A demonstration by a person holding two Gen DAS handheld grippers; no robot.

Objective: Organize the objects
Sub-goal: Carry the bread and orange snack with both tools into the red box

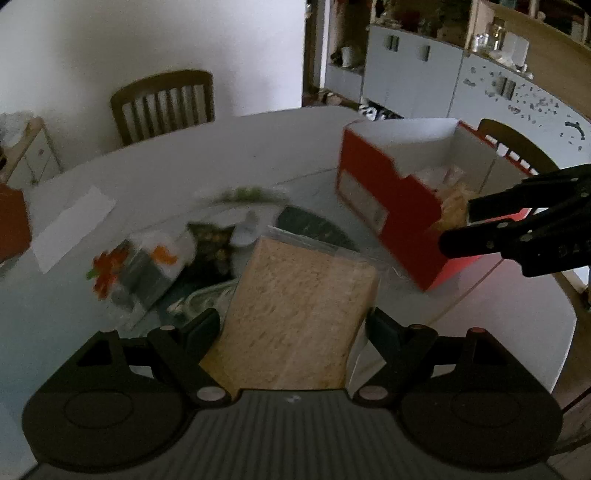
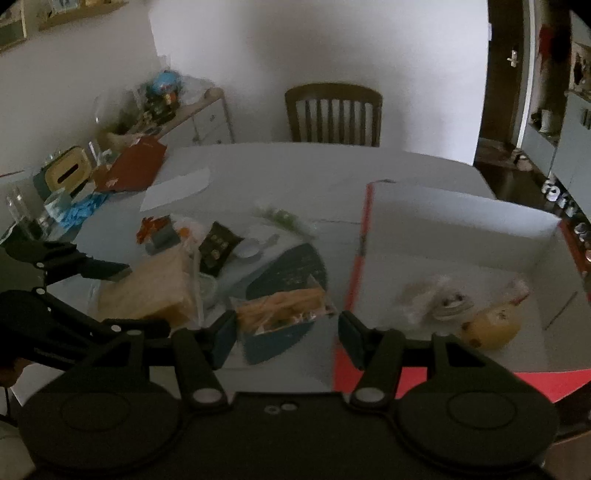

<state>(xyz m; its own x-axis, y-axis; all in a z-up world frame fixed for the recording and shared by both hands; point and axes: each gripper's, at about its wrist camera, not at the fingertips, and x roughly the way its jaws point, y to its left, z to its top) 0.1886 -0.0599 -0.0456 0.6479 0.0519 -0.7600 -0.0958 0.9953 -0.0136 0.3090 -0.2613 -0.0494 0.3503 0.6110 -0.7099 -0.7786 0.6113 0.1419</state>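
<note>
Pear (image 2: 491, 328) inside box (image 2: 461, 210), right view only.

At the far side of the table (image 2: 332, 166) we see a wooden slat-backed chair (image 2: 333, 112) against the white wall (image 2: 314, 44), top centre of the right wrist view. In the upper left of that view, we find a low white cabinet (image 2: 207, 125) crowded with clutter too blurred to name. In the upper right of the left wrist view, we make out grey cupboards (image 1: 413, 74) under wooden shelving (image 1: 535, 33), with a second chair (image 1: 517, 144) at the right edge.
</note>
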